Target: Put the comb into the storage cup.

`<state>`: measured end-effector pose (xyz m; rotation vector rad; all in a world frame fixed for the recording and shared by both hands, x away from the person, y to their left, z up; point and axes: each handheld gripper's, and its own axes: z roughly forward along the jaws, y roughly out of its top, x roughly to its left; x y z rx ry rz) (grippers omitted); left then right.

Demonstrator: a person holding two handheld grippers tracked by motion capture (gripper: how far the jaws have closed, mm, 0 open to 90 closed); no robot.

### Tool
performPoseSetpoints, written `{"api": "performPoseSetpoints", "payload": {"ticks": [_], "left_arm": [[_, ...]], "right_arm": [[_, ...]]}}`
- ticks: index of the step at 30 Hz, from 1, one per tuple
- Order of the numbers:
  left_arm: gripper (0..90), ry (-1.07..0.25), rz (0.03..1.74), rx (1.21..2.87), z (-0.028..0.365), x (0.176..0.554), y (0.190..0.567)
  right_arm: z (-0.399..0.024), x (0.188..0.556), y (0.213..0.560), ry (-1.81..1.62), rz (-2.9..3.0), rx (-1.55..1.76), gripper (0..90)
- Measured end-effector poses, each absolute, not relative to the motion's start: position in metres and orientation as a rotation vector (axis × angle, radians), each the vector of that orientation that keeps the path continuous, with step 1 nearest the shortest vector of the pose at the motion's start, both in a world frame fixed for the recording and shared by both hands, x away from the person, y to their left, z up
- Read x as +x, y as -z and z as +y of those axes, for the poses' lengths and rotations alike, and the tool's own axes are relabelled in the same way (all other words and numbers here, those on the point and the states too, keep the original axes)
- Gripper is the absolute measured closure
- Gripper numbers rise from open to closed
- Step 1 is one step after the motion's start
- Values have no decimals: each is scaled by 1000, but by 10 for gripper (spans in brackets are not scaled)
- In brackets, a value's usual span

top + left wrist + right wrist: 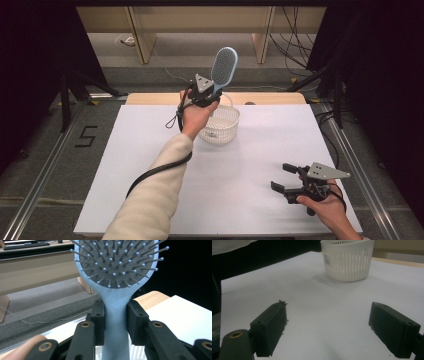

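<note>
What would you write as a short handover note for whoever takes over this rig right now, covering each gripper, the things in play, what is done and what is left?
Left gripper: shut on the handle of the light blue plastic paddle hairbrush, held upright, raised above the white slotted plastic basket.
Right gripper: open, holding nothing, low over the white table top near its front right corner.
Done: hairbrush gripped and lifted.
Left: probably lower the hairbrush into the basket and release; its inside is partly hidden by the hand.

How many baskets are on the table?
1. The round white slatted plastic basket stands at the far middle of the white table, just below the pale blue plastic hairbrush held up in the left tongs.
</note>
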<state>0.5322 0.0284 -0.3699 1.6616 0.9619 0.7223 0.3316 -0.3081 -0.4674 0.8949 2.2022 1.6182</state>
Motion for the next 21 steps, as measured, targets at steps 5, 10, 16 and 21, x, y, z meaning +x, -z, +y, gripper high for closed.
{"api": "performPoseSetpoints", "payload": {"ticks": [5,10,16,21], "left_arm": [[695,-719,958,1660,28,532,371],[695,-712,948,1660,28,532,373],[695,-710,949,1659,28,532,375],[695,-703,938,1658,28,532,377]], "right_arm": [[-308,332,467,-1617,2204,895,159],[-308,332,467,-1616,2206,894,159],[-308,331,467,-1618,2207,897,159],[-308,331,467,-1616,2207,895,159]]}}
